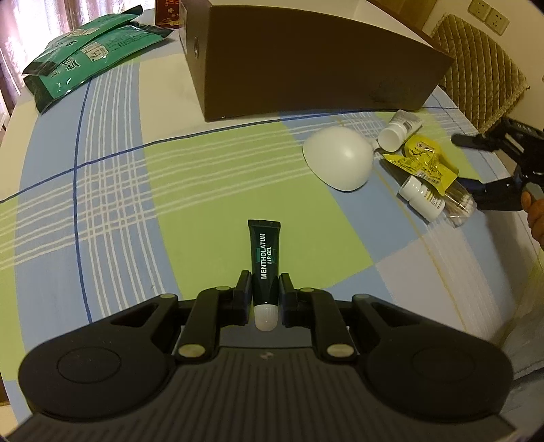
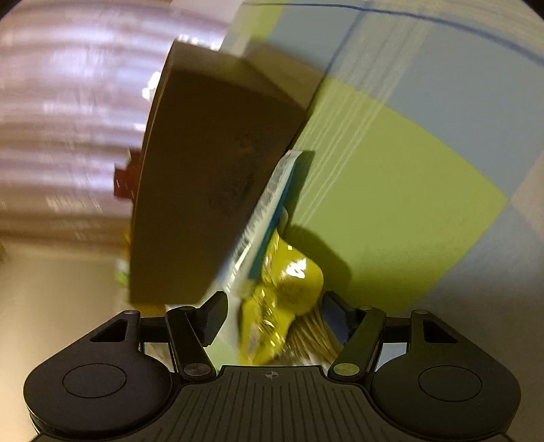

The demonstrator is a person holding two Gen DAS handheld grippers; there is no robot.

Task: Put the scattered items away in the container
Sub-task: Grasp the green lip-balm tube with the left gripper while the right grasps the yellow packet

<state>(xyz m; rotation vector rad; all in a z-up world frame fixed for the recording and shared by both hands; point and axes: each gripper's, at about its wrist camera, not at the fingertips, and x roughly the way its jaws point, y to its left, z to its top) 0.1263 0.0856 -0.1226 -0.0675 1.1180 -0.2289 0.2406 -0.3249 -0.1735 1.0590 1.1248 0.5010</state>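
My left gripper (image 1: 265,292) is shut on a dark green lip gel tube (image 1: 265,251), whose white cap points back at the camera. The dark brown box (image 1: 306,61) stands at the far side of the table. To the right lie a white dome (image 1: 336,159), two white bottles (image 1: 397,127) (image 1: 421,197), a yellow packet (image 1: 425,163) and a clear pack of cotton swabs (image 1: 459,204). My right gripper (image 1: 471,170) stands open around that pile. In the blurred, tilted right wrist view, the yellow packet (image 2: 282,299) and swabs (image 2: 312,333) sit between its wide fingers (image 2: 275,316), beside the box (image 2: 204,170).
Green foil bags (image 1: 85,51) lie at the far left of the checked tablecloth (image 1: 136,204). A red carton (image 1: 166,12) stands behind the box. A chair with a quilted cushion (image 1: 476,68) is at the far right edge. A hand (image 1: 535,217) holds the right gripper.
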